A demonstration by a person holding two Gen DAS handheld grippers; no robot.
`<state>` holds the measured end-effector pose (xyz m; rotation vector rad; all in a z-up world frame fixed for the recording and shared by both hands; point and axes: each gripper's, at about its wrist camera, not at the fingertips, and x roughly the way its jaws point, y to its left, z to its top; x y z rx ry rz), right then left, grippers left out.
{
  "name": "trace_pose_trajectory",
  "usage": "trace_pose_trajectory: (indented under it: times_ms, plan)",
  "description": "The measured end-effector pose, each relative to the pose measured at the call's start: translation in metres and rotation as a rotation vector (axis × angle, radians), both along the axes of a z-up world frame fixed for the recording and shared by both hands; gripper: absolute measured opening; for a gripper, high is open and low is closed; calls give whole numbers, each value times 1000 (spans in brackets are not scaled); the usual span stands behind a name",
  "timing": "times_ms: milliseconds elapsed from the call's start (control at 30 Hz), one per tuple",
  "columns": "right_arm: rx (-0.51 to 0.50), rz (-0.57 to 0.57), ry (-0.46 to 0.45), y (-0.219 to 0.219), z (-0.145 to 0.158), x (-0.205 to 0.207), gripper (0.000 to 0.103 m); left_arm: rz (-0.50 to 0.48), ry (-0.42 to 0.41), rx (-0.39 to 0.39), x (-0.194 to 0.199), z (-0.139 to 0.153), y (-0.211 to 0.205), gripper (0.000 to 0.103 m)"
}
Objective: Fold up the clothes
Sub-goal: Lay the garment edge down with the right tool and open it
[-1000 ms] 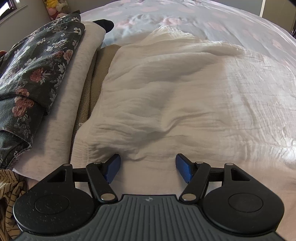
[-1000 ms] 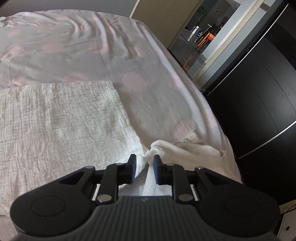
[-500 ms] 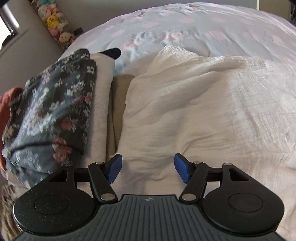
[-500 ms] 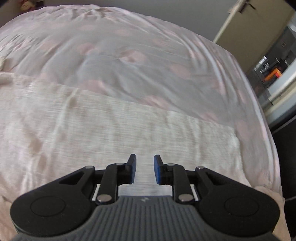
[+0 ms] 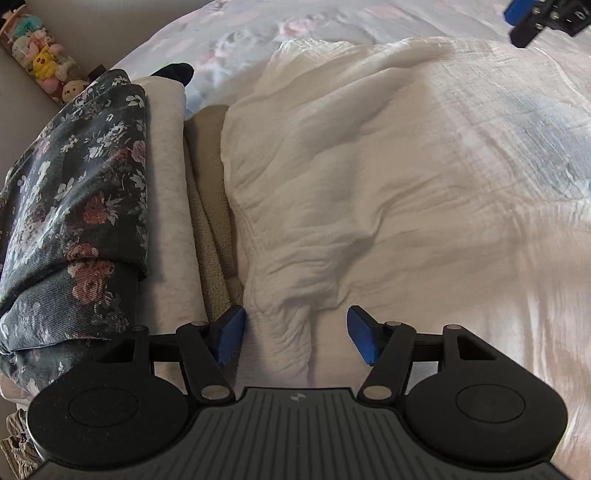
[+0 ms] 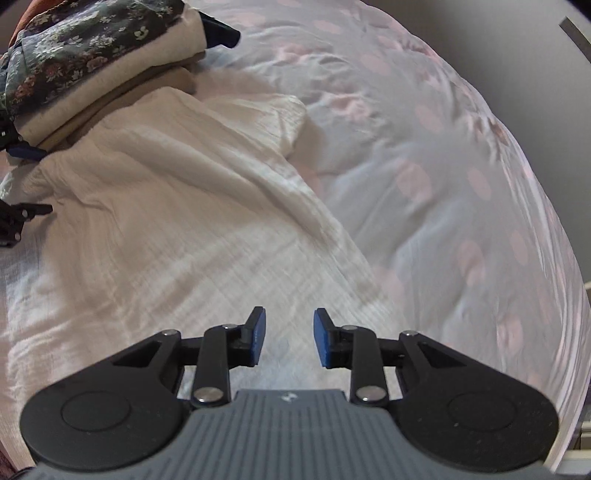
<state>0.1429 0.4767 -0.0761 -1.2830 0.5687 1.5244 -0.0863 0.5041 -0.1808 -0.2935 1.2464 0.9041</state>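
A cream crinkled garment lies spread on the bed; it also shows in the right wrist view. My left gripper is open and empty, its jaws on either side of a raised fold at the garment's near left edge. My right gripper is open and empty, hovering over the garment's right part. The right gripper's fingers show at the top right of the left wrist view. The left gripper's fingers show at the left edge of the right wrist view.
A stack of folded clothes lies left of the garment: a dark floral piece on a pale grey one and a tan towel; the stack also shows in the right wrist view. The bedsheet has pink dots. Plush toys stand by the wall.
The right gripper swung left from the bed's right edge to over the garment and opened wider. The left gripper edged toward the garment's left fold.
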Motion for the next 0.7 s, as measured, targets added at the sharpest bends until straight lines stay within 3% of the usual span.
trace_pose_trajectory:
  times_ms: [267,700]
  plan:
    - [-90,284,-55,74,-30,-41,30,-65,-20,-43,-7,-4,3,60]
    - [-80,355,-55,155,-48,-46,30,-88,82,-39,15,-25,-1,70]
